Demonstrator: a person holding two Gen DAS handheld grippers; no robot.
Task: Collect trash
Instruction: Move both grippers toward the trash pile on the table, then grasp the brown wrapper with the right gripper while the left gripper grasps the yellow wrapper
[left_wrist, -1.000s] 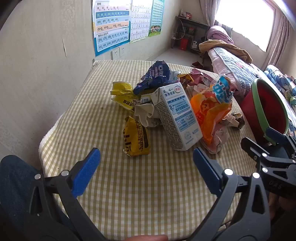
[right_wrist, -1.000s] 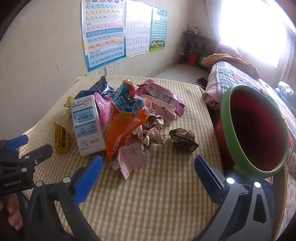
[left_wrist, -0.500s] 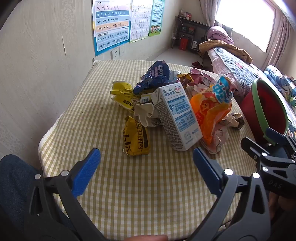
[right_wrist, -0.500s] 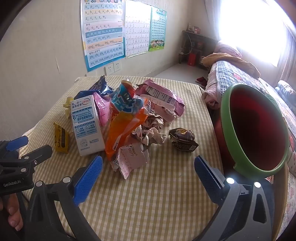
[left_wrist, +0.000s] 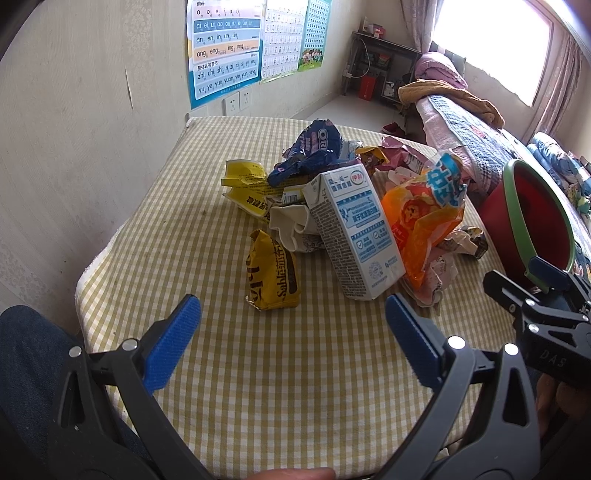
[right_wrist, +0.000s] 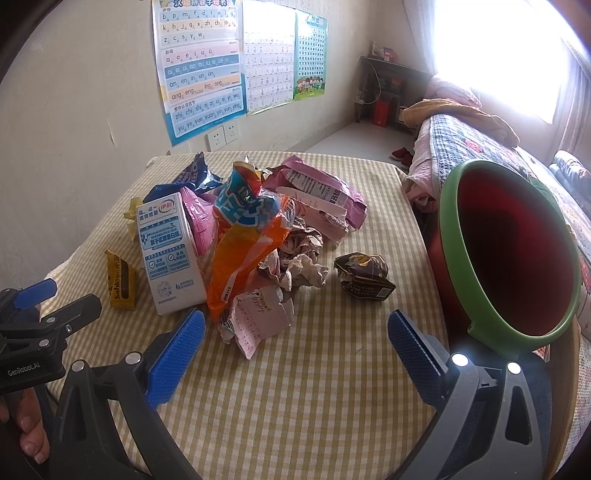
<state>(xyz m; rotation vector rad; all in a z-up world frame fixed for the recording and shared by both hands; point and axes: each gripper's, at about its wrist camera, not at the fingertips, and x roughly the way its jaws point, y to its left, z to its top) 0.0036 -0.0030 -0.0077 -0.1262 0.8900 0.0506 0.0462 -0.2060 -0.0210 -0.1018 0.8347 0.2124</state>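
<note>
A pile of trash lies on the checked table (left_wrist: 295, 369): a white milk carton (left_wrist: 354, 229) (right_wrist: 168, 251), an orange snack bag (left_wrist: 424, 221) (right_wrist: 247, 243), a yellow wrapper (left_wrist: 271, 273) (right_wrist: 120, 282), a blue cookie bag (left_wrist: 314, 147), pink wrappers (right_wrist: 325, 192), crumpled paper (right_wrist: 258, 317) and a dark wrapper (right_wrist: 364, 277). A red bin with a green rim (right_wrist: 517, 251) (left_wrist: 532, 221) stands tilted at the table's right edge. My left gripper (left_wrist: 291, 332) is open and empty, short of the yellow wrapper. My right gripper (right_wrist: 295, 343) is open and empty, just short of the crumpled paper.
A wall with alphabet posters (right_wrist: 201, 66) runs along the table's left side. A bed (right_wrist: 480, 140) with blankets stands beyond the bin, under a bright window. The person's leg in jeans (left_wrist: 26, 369) shows at the near left.
</note>
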